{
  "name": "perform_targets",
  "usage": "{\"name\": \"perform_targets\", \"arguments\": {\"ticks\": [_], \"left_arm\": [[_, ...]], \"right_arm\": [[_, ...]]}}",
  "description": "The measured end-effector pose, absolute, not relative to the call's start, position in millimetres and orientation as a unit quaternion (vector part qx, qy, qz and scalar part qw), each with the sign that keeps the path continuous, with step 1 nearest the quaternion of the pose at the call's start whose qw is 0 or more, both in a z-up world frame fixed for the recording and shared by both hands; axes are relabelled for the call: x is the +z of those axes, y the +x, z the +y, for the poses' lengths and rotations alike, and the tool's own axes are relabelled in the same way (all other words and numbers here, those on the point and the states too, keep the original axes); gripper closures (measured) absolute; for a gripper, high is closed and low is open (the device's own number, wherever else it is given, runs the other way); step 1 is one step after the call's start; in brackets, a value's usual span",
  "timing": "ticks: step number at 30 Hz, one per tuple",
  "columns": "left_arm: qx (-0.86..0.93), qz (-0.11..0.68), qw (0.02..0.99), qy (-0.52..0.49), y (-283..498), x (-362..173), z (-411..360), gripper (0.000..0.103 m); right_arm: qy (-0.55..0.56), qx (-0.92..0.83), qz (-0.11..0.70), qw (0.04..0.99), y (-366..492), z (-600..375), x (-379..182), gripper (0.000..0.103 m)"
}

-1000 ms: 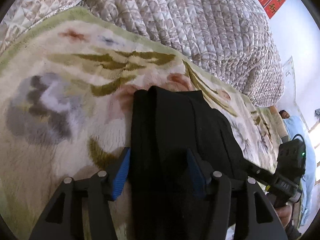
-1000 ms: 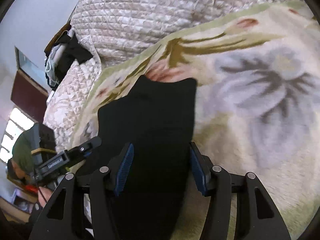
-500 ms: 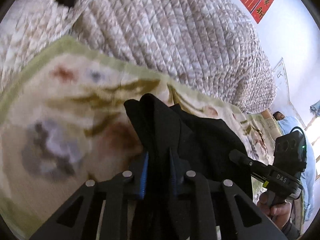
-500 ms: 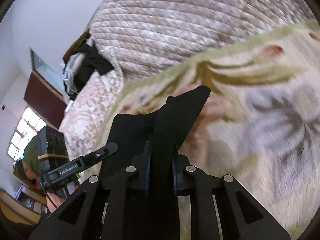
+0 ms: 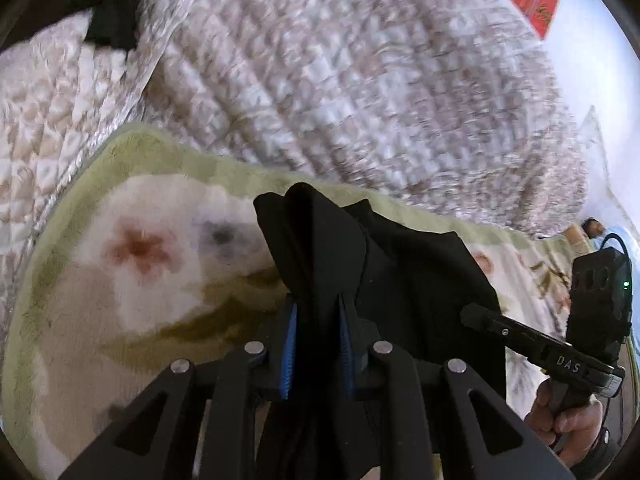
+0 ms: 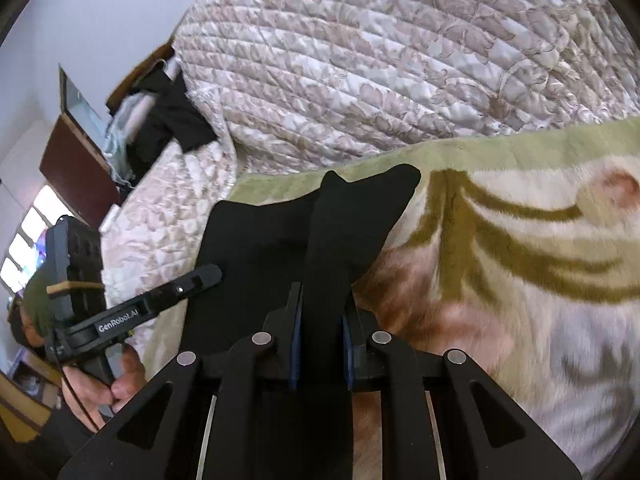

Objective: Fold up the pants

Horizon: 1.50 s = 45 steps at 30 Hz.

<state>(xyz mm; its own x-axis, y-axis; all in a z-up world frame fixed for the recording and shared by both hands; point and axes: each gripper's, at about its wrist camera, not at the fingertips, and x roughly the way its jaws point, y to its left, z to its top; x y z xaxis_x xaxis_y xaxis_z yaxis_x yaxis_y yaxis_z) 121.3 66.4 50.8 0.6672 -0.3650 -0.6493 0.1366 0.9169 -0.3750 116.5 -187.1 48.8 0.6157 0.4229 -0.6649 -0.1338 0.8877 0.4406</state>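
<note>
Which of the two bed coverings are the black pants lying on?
The fluffy floral blanket with the green border, not the quilted beige bedspread behind it.

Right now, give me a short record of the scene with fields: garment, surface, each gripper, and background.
garment: black pants, one end lifted off the bed
surface: floral fleece blanket with a green border
left gripper: shut on a bunched fold of the pants
right gripper: shut on the pants' other corner
background: quilted beige bedspread heaped behind the blanket; dark clothes piled at its far end
</note>
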Motion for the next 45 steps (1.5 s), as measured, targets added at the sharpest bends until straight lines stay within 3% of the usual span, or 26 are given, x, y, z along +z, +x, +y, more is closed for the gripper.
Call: {"name": "perform_targets", "arguments": {"ticks": [6, 14, 24, 40, 42, 45], "left_arm": [[-0.072, 0.421, 0.891, -0.152, 126.6, 25.4, 92.3, 0.077], [-0.086, 0.369, 0.918, -0.120, 68.1, 56.4, 73.4, 0.077], [-0.087, 0.387, 0.915, -0.068, 30.5, 29.4, 39.4, 0.077], [-0.059, 0.382, 0.921, -0.051, -4.1, 29.8, 32.8, 0.077], [-0.054, 0.383, 0.921, -0.054, -9.6, 28.5, 32.4, 0.077], [-0.050, 0.390, 0.918, -0.054, -13.4, 21.5, 30.4, 0.074]], "right_arm": [[0.155, 0.107, 0.436, 0.880, 123.3, -203.7, 32.9, 0.076], [0.065, 0.099, 0.391, 0.913, 67.2, -179.7, 68.2, 0.076], [-0.003, 0.105, 0.426, 0.899, 32.2, -145.1, 29.8, 0.085], [0.005, 0.102, 0.419, 0.902, -3.0, -143.1, 40.9, 0.085], [0.008, 0.098, 0.424, 0.900, -8.0, -142.3, 37.4, 0.080], [0.005, 0.098, 0.436, 0.895, -12.9, -138.7, 28.3, 0.062]]}}
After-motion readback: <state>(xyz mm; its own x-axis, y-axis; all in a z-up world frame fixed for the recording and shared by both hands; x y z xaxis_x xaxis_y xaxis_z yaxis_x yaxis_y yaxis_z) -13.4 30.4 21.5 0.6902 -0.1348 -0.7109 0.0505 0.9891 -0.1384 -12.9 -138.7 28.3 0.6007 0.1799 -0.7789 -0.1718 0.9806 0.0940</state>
